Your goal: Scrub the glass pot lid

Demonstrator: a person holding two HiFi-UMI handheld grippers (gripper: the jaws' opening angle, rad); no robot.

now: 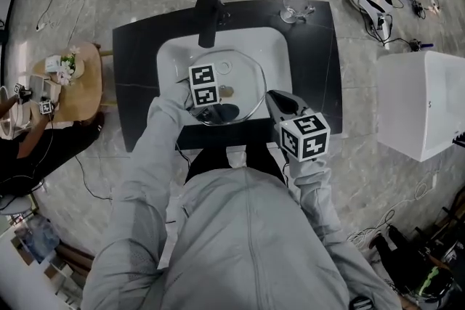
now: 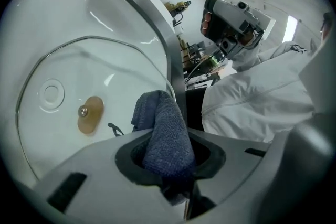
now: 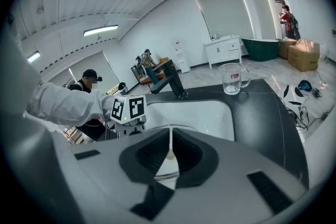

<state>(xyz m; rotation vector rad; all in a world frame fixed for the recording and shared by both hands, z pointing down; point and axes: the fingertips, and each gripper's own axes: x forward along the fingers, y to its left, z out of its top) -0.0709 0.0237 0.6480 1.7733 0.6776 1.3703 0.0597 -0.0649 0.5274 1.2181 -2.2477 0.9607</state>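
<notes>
1. At the white sink (image 1: 270, 40), our right gripper (image 3: 170, 152) is pinched nearly shut on the rim of the glass lid (image 1: 241, 69), which sits in the basin below the faucet (image 1: 208, 14).
2. Our left gripper (image 2: 167, 157) is clamped on a bunched blue cloth (image 2: 163, 123), whose free end reaches the lid's edge, near the brown knob (image 2: 89, 114).
3. We judge the scrubbing barely under way: no suds or water show, and most of the glass looks unwiped.

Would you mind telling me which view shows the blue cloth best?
The left gripper view: the blue cloth sits clamped between the jaws, weave visible. The head view shows only a dark patch; the right gripper view shows none.
</notes>
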